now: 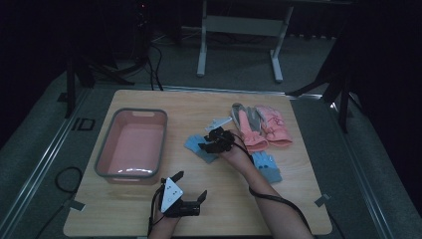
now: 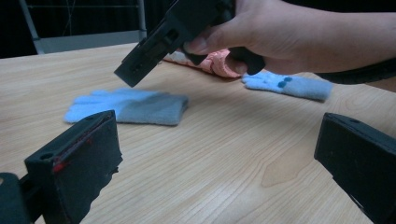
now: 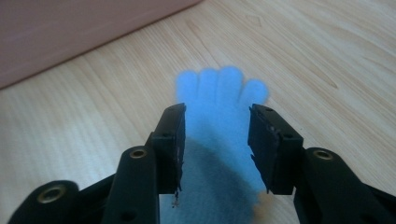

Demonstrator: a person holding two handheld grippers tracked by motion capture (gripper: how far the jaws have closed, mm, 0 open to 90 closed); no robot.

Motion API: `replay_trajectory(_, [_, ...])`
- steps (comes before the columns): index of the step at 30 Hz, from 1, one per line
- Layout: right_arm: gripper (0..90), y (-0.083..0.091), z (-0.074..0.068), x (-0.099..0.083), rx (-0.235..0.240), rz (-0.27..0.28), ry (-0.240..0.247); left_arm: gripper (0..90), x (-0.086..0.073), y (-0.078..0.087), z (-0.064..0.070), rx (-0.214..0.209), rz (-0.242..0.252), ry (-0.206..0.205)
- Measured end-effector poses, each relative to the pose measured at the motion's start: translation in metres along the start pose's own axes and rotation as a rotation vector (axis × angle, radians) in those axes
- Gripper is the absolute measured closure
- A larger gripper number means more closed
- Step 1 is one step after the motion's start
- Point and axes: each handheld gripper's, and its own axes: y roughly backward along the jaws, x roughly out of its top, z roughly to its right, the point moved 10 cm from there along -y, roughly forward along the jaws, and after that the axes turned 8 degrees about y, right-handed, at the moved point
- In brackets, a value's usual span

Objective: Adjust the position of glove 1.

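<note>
- High view: the right gripper (image 1: 205, 144) hangs over a blue glove (image 1: 200, 147) lying flat near the middle of the wooden table (image 1: 249, 209), its jaws pointing left toward the pink tub (image 1: 132, 143) at the table's left.
- A second blue glove (image 1: 267, 167) lies just right of the right hand (image 1: 235, 153). Two pink gloves (image 1: 263, 127) lie at the far right, beyond it.
- The left gripper (image 1: 191, 185) sits at the near edge of the table, well apart from the gloves, jaws spread wide with nothing between them.
- Left gripper view: its two black jaws stand far apart over bare wood. Farther off, the blue glove (image 2: 128, 106) lies flat on the left, with the right gripper (image 2: 140, 67) tilted down just above it and not touching it. The second blue glove (image 2: 289, 86) lies to the right, behind the hand (image 2: 261, 32).
- Right gripper view: the jaws are partly open, one on each side of the blue glove (image 3: 217, 121), which lies on the wood with fingers pointing away toward the tub wall (image 3: 70, 32). The glove is not gripped.
</note>
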Motion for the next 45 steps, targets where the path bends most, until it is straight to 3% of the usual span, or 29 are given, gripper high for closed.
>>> replay_trajectory(3, [58.6,-0.005,0.002,-0.003,0.011,-0.008,-0.005,0.5,-0.001,0.000,0.002,-0.002,-0.005,-0.020])
replay_trajectory(10, [61.9,-0.023,0.002,-0.019,0.032,-0.074,-0.016,0.5,0.000,0.000,0.001,-0.005,-0.003,-0.003])
replay_trajectory(13, [62.2,-0.025,0.002,-0.020,0.044,-0.062,-0.029,0.5,0.000,-0.001,0.001,-0.005,-0.004,-0.001])
replay_trajectory(15, [68.7,-0.028,0.002,-0.019,0.018,-0.054,-0.025,0.5,-0.001,-0.001,0.001,-0.005,-0.008,0.000])
replay_trajectory(20, [79.5,-0.030,-0.001,-0.017,0.009,-0.043,-0.033,0.5,0.000,-0.001,0.001,-0.007,-0.007,0.001])
replay_trajectory(21, [84.7,-0.029,-0.001,-0.016,-0.031,-0.041,-0.091,0.5,-0.001,-0.001,0.001,-0.007,-0.009,0.000])
replay_trajectory(23, [86.0,-0.025,-0.001,-0.014,-0.081,-0.049,-0.105,0.5,-0.001,-0.001,0.001,-0.008,-0.008,0.001])
replay_trajectory(24, [86.0,-0.025,-0.001,-0.014,-0.081,-0.049,-0.105,0.5,-0.001,-0.001,0.001,-0.008,-0.008,0.001])
replay_trajectory(25, [86.4,-0.015,0.001,-0.010,-0.123,-0.047,-0.144,0.5,-0.001,-0.001,0.001,-0.007,-0.008,0.001])
replay_trajectory(27, [86.6,0.000,0.005,-0.004,-0.155,-0.023,-0.191,0.5,-0.001,-0.001,0.001,-0.006,-0.010,0.003])
replay_trajectory(29, [86.7,0.016,0.008,0.002,-0.178,-0.001,-0.222,0.5,-0.001,-0.001,0.000,-0.005,-0.011,0.003])
replay_trajectory(30, [86.7,0.016,0.008,0.002,-0.178,-0.001,-0.222,0.5,-0.001,-0.001,0.000,-0.005,-0.011,0.003])
replay_trajectory(32, [86.9,0.042,0.011,0.009,-0.236,0.018,-0.258,0.5,-0.001,-0.001,0.000,-0.004,-0.011,0.002])
replay_trajectory(33, [87.0,0.051,0.013,0.009,-0.277,0.021,-0.274,0.5,-0.001,-0.001,0.001,-0.003,-0.011,0.004])
replay_trajectory(36, [87.2,0.066,0.012,0.007,-0.317,0.021,-0.300,0.5,-0.001,-0.001,0.000,0.001,-0.011,0.000])
replay_trajectory(38, [87.7,0.086,0.008,-0.001,-0.374,0.033,-0.340,0.5,0.000,-0.001,0.000,0.001,-0.010,0.003])
replay_trajectory(40, [87.8,0.094,0.003,-0.008,-0.379,0.047,-0.385,0.5,0.000,-0.001,0.000,0.002,-0.010,0.007])
replay_trajectory(45, [87.9,0.102,-0.015,-0.032,-0.385,0.040,-0.442,0.5,-0.001,-0.001,0.000,0.002,-0.012,0.005])
